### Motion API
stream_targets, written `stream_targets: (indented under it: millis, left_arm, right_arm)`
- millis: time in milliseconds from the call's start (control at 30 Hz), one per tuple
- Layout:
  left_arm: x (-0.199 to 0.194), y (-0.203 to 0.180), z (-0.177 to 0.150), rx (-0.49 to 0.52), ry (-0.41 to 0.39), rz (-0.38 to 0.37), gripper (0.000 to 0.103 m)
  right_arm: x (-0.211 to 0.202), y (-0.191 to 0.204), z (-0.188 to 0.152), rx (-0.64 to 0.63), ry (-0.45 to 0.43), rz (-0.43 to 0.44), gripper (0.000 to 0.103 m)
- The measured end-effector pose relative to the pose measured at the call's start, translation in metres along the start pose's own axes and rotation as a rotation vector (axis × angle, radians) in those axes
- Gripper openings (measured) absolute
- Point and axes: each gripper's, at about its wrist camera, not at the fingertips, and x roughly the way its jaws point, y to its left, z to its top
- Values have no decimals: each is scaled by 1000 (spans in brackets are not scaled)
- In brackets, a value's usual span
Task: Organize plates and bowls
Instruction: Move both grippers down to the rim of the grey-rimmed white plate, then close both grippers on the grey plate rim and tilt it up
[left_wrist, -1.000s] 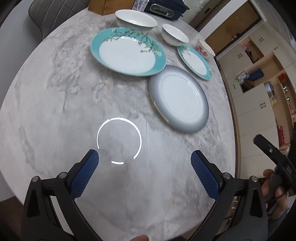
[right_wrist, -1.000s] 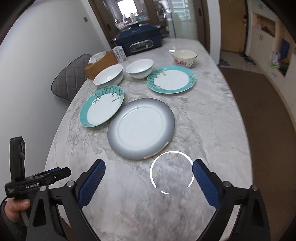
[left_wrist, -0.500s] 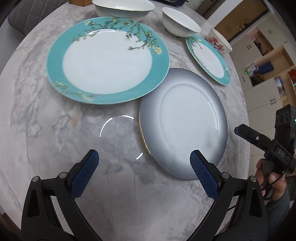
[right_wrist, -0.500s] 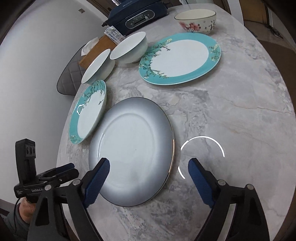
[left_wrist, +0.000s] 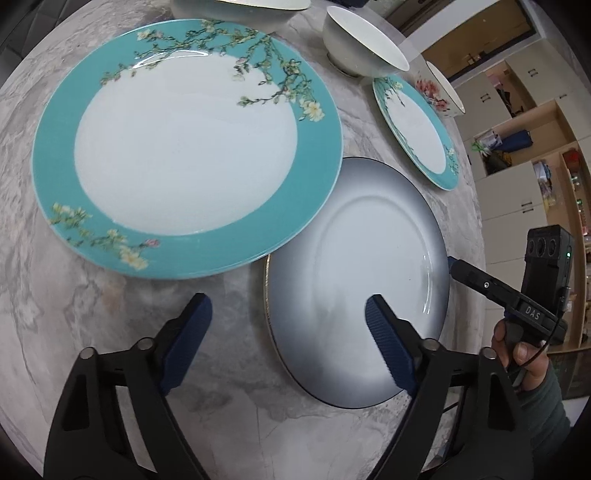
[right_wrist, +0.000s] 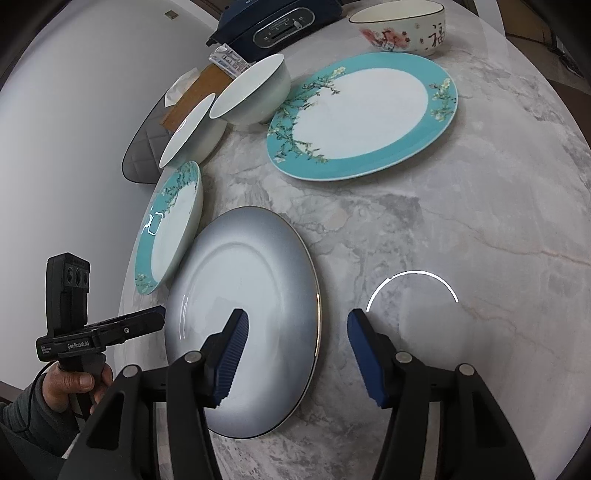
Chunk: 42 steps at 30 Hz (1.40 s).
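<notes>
Grey plate (left_wrist: 354, 280): flat on the marble table (right_wrist: 461, 221), tucked under the teal plate (left_wrist: 184, 147). My left gripper (left_wrist: 288, 325) and right gripper (right_wrist: 295, 336) have dropped in astride opposite rims, jaws just narrowing, nothing clamped. Lift looks imminent.

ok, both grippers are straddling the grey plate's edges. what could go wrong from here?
1. The teal plate seems to overlap the grey plate; lifting may drag or tip it.
2. The left gripper and right gripper have just been closing, pads not yet on the rim. The thin glossy rim could slip.
3. Uneven pinches from opposite sides could tilt the plate onto the marble table.
</notes>
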Motion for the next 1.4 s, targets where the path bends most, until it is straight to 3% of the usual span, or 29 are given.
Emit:
stream_targets:
  millis: [133,267,367,567,733,833,900,967,1033,1400]
  left_arm:
    - [0,-4,-3,18,25,-25,45]
    - [1,-2,2,7,34,-53,44]
    - [-2,3,-4,2,41,-77,44]
    - [-4,9,-4,12,60,-112,44]
    - [-4,7,-4,35,69,-101,44]
    - [-4,6,-5,43,67,-93,41]
    - [-4,9,-4,33,66,-73,30]
    - [-4,15,-4,5,68,-81,30]
    - [-5,17,-4,2,68,-45,19]
    - [-7,26,-3,-34,87,-67,15]
  right_arm:
    - [3,0,5,-33,28,18,59]
    - [6,6,5,-103,62,24,61]
    - [5,1,8,-83,80,83,73]
    - [10,9,10,-140,147,86,73]
    - [14,12,11,-163,186,108,66]
    - [13,5,13,-137,195,120,56]
    - [13,1,15,-124,206,107,43]
    - [13,-3,17,-98,223,80,30]
    - [12,-8,19,-74,238,47,18]
    - [7,-14,17,-13,234,60,17]
